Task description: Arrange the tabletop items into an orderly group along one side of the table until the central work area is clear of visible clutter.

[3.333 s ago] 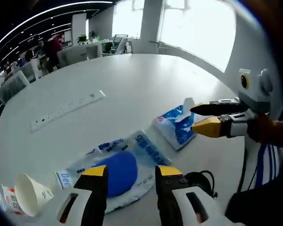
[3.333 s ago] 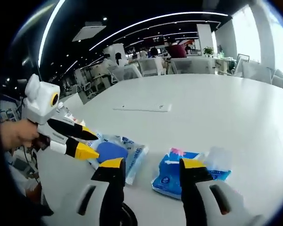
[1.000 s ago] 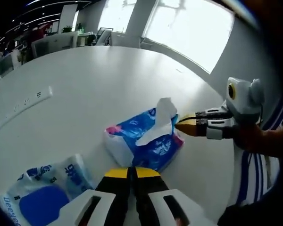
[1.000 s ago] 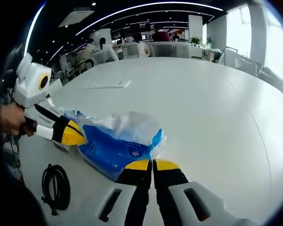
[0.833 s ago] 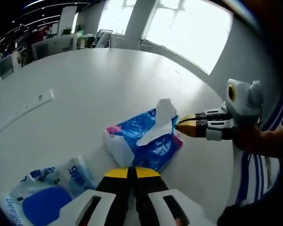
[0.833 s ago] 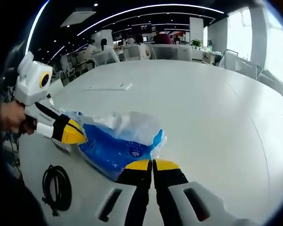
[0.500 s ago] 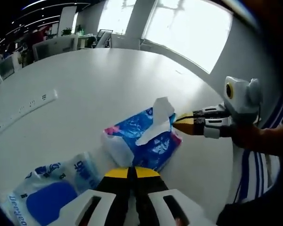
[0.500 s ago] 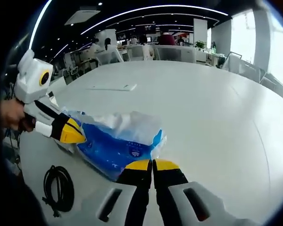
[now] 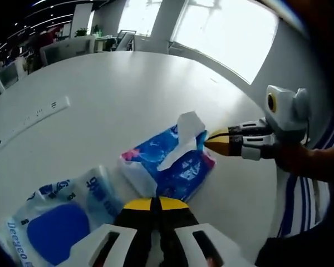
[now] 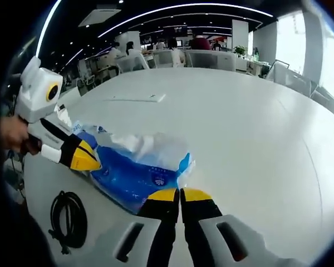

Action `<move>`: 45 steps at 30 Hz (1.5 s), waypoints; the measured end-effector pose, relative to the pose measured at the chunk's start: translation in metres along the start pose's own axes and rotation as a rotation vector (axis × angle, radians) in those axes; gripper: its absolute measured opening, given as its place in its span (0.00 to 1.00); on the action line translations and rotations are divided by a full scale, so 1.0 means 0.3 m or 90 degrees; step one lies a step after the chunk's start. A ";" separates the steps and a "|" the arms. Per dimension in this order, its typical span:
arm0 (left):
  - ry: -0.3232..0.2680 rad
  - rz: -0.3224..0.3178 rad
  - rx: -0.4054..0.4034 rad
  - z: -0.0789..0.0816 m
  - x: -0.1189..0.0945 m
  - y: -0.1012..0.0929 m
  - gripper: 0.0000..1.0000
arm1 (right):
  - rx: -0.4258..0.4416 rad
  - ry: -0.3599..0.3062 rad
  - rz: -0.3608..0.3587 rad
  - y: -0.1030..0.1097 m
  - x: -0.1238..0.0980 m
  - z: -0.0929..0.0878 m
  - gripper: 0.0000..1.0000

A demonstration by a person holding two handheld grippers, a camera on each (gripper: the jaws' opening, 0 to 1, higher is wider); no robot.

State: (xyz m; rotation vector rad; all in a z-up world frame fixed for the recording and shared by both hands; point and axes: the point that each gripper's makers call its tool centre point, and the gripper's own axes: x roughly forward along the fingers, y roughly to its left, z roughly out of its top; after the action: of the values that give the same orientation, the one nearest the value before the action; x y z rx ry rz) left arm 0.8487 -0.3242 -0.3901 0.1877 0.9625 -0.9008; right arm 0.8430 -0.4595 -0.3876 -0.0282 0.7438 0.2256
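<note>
1. Left gripper view, near-left table edge: a clear wet-wipes pouch with a blue oval lid lies flat. Just right of it the blue tissue pack rests near the table's front edge, a white tissue standing from its top.

2. The left gripper has its yellow-tipped jaws pressed together at one end of the tissue pack, apparently pinching the wrapper edge. The right gripper enters from the right, jaws likewise closed, its tip touching the pack's opposite end.

3. Step in hand, as a judgement: the pack is held at both ends for carrying toward one side of the table. To do it well, both grippers should move together at the same level; a soft wrapper held by its edges may stretch or slip if the ends pull apart. It should be set down just beside the pouch, parallel to the table edge.

4. The left gripper view alone shows the pouch's blue lid, the long white power strip toward the far-left edge, and the bright windows.

5. The right gripper view adds a coiled black cable near the front-left table edge, the translucent end of the pack, and the right gripper closed on it, with the left gripper opposite.
</note>
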 end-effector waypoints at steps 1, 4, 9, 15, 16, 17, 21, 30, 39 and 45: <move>0.003 0.001 0.002 -0.003 0.000 0.001 0.00 | 0.000 0.001 0.001 0.002 0.000 -0.004 0.00; 0.004 0.000 0.002 -0.006 0.001 0.003 0.01 | -0.003 -0.003 0.000 0.004 0.000 -0.007 0.00; 0.005 0.003 0.013 -0.007 0.003 0.014 0.02 | 0.000 -0.004 -0.001 0.005 -0.001 -0.006 0.01; 0.016 -0.001 0.014 -0.020 -0.004 0.006 0.07 | -0.002 -0.009 -0.009 -0.005 -0.007 -0.003 0.06; 0.017 0.000 0.015 -0.021 -0.006 0.005 0.08 | -0.001 -0.010 -0.008 -0.005 -0.008 -0.002 0.06; 0.018 0.001 0.016 -0.023 -0.009 0.005 0.09 | -0.001 -0.010 -0.007 -0.005 -0.014 0.000 0.06; 0.012 0.003 0.020 -0.021 -0.024 0.002 0.13 | 0.003 -0.018 -0.009 -0.002 -0.022 0.006 0.10; -0.024 0.003 0.028 0.009 -0.080 -0.009 0.22 | 0.016 -0.037 -0.009 0.017 -0.058 0.025 0.18; -0.041 0.010 0.019 -0.043 -0.168 -0.001 0.33 | 0.050 -0.062 0.009 0.084 -0.121 0.049 0.33; -0.046 0.018 0.011 -0.088 -0.230 0.007 0.38 | 0.059 -0.074 0.021 0.137 -0.162 0.060 0.40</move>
State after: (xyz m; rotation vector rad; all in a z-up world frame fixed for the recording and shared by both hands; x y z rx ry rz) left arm 0.8162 -0.2695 -0.3527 0.1819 0.8826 -0.8856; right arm 0.8114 -0.4270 -0.3393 0.0854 0.6391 0.2223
